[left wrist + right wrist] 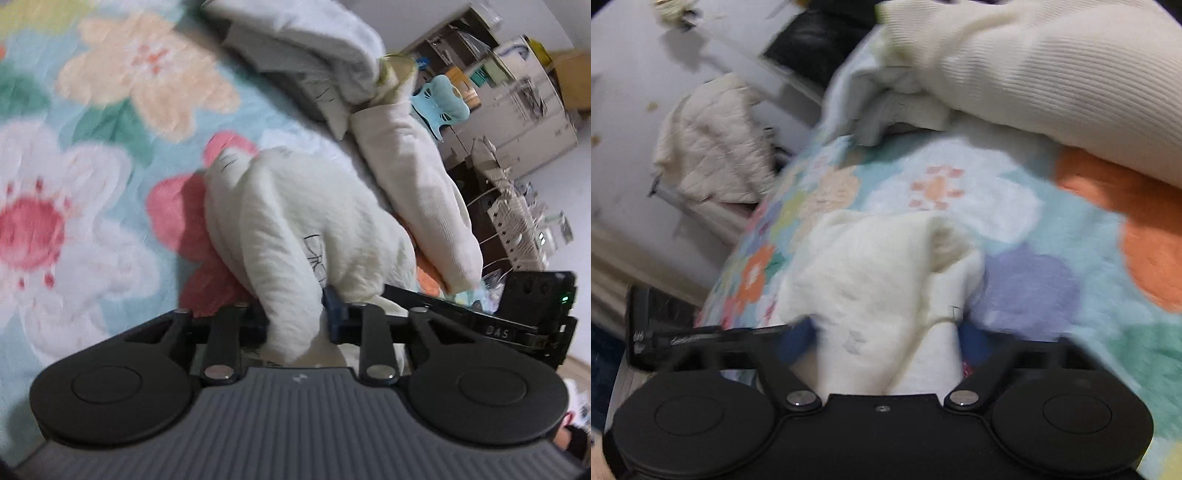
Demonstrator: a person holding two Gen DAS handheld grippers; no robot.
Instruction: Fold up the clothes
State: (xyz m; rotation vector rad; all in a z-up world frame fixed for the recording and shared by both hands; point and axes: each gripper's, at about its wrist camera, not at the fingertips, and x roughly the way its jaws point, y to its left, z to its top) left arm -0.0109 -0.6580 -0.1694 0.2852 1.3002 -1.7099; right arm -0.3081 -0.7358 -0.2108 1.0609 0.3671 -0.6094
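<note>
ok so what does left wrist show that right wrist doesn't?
Left wrist only: shelving with a blue plastic stool in front, and a power strip past the bed's edge.

Right wrist only: a cream quilted cloth lying off the bed.

Both: the floral blanket, a ribbed cream garment, and the white garment, clamped by the left gripper and the right gripper.

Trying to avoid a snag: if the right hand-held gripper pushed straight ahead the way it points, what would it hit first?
The right hand-held gripper is shut on the white garment, so that bunches first. Beyond it lies the floral blanket, then probably the ribbed cream garment; depth is unclear.
</note>
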